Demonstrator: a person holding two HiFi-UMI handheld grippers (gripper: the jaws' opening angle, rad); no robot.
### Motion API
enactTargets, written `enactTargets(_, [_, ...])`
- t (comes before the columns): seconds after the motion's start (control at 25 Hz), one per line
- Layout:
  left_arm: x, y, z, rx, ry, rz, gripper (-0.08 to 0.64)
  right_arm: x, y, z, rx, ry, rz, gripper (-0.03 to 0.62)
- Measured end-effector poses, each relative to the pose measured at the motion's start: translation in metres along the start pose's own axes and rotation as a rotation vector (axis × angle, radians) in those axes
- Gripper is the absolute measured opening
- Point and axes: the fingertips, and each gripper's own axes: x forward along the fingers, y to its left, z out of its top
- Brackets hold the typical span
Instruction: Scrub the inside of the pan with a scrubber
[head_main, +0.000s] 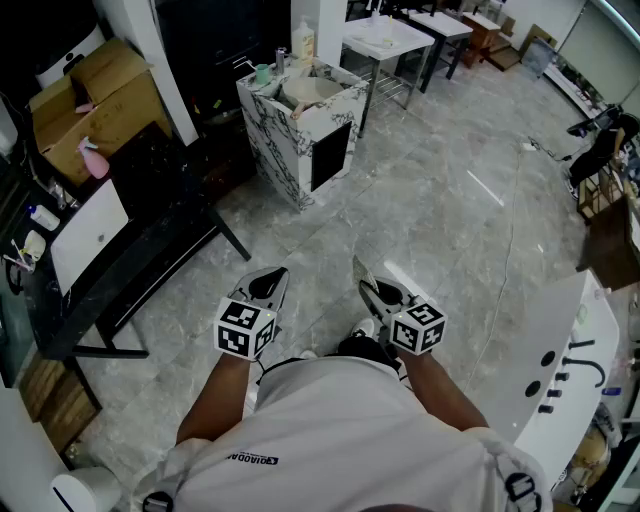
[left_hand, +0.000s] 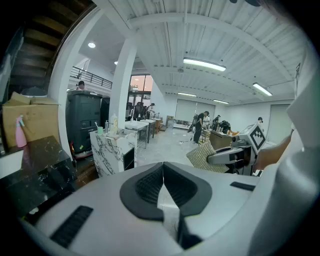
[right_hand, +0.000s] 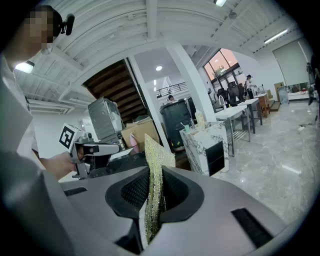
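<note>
left gripper (head_main: 270, 283): clenched, empty, at waist height, tilted slightly down | right gripper (head_main: 378, 292): beside it, same tilt, grasping scrubber (right_hand: 155, 165) | both over floor (head_main: 430, 200)

Small print on the white shirt (head_main: 345, 425) is unreadable.

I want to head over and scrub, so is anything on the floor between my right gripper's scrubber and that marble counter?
Nothing visible. The right gripper holds the scrubber, and bare floor runs to the marble counter. The black table sits off to the left.
</note>
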Motion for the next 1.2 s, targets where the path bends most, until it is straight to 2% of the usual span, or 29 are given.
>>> enactTargets(0.4, [-0.001, -0.001, -0.002, 0.001, -0.006, -0.013, 0.015, 0.0, 0.0, -0.005, 0.0, 0.005, -0.011, 0.074])
enactTargets(0.64, [0.003, 0.002, -0.012, 0.005, 0.03, -0.027, 0.015, 0.003, 0.008, 0.002, 0.059, -0.044, 0.046, 0.075])
enactTargets(0.92, [0.01, 0.008, -0.016, -0.006, 0.051, -0.041, 0.015, 0.016, 0.004, -0.005, 0.054, 0.027, 0.05, 0.075])
enactTargets(1.2, [0.045, 0.019, -0.014, -0.019, 0.073, -0.057, 0.015, 0.032, -0.026, 0.001, 0.081, 0.03, 0.045, 0.075])
